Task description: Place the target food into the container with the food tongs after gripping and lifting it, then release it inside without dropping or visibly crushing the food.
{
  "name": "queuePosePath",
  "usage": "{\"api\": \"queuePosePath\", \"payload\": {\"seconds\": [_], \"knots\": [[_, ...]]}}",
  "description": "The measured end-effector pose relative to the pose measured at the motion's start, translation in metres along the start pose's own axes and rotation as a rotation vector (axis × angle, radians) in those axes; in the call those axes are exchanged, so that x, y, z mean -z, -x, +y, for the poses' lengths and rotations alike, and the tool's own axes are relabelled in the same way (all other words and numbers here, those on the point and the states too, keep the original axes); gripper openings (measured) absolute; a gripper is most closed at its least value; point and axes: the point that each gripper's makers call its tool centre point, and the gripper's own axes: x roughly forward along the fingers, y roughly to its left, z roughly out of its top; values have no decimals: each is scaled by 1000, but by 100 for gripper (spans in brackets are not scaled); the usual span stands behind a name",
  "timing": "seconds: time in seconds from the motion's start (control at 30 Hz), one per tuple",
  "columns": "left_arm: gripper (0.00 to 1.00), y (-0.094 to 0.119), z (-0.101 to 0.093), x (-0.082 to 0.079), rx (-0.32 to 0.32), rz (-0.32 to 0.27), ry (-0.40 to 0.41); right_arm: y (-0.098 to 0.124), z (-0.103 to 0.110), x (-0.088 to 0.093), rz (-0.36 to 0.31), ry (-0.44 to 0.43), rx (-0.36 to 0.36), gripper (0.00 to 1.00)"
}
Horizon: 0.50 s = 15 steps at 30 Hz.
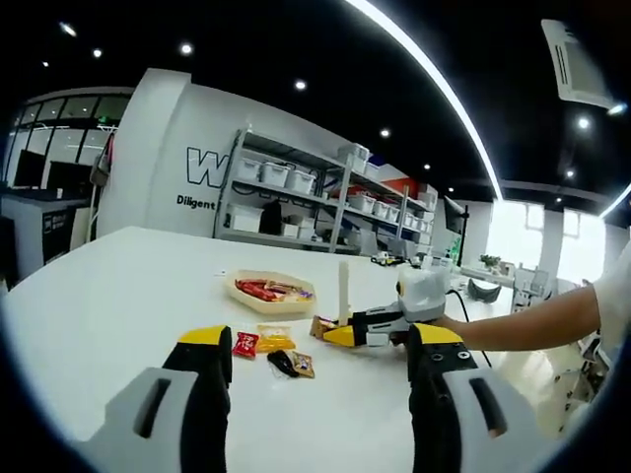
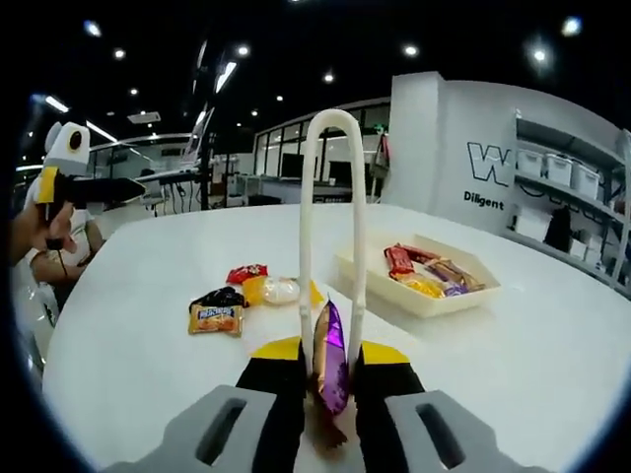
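The white tabletop spreads wide and bare away from the snacks. Behind it in the left gripper view stands a metal shelf rack loaded with white bins, set against a white wall with dark lettering. To the left of the rack are dark windows and a counter. Above the rack, a long light strip curves across the black ceiling, with small round lights around it. To the right of the rack, bright windows glow.
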Motion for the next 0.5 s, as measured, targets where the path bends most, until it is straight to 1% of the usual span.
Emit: {"api": "queuePosePath", "payload": {"seconds": [0.07, 0.13, 0.17, 0.2, 0.23, 0.27, 0.3, 0.37, 0.43, 0.5], "knots": [[71, 1, 1, 1, -5, 4, 1, 1, 1, 0, 2, 9, 3, 11], [71, 1, 3, 0, -6, -1, 7, 3, 2, -1, -2, -3, -2, 11], [71, 2, 2, 0, -6, -2, 11, 5, 1, -3, -9, -21, 2, 11], [71, 1, 2, 0, -5, -3, 14, 6, -1, -7, -19, -15, 6, 11], [71, 1, 2, 1, -4, -1, 15, 7, -2, -11, -33, -17, 3, 11], [71, 0, 3, 1, -5, -1, 16, 9, -2, -18, -52, -42, 3, 11], [71, -1, 2, 2, -4, 0, 18, 11, -3, -23, -61, -43, 7, 11], [71, -3, 1, 4, 0, 2, 21, 13, -7, -37, -92, -62, 4, 11], [71, -5, 0, 7, 4, 4, 23, 15, -6, -47, -104, -72, 0, 11], [71, -7, -2, 10, 7, 9, 26, 14, -9, -54, -111, -69, 8, 11]]}}
